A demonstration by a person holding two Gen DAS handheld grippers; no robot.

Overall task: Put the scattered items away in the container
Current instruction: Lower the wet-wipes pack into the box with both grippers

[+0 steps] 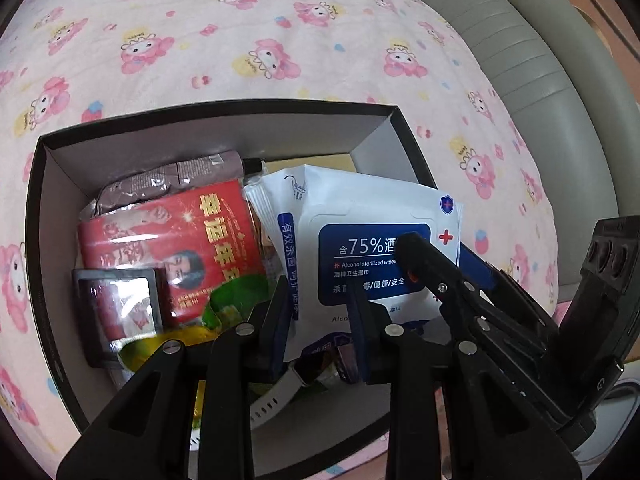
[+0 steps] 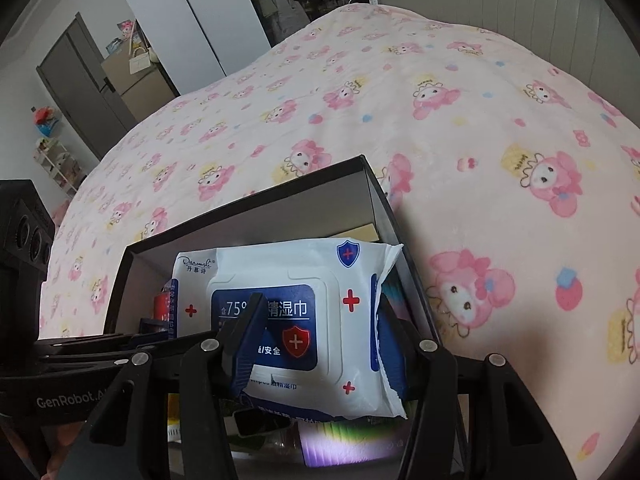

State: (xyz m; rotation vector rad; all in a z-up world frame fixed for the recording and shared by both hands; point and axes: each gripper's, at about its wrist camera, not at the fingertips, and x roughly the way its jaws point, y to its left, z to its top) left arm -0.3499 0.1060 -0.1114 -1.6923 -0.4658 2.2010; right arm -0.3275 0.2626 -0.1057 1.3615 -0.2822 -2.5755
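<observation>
While the bed (image 2: 460,128) around your tools looks bare, the box (image 1: 208,120) below them is nearly full. Your right tool (image 2: 320,320) clamps the wipes pack (image 2: 280,280) over the box; your left tool (image 1: 320,304) hangs released beside it. Drop it in.

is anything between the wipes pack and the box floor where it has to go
Yes. The wipes pack, held in the right gripper, sits over the box, which is already crowded: a red packet, a grey pouch and a white strap lie under and beside it, so it can only rest on top.
</observation>
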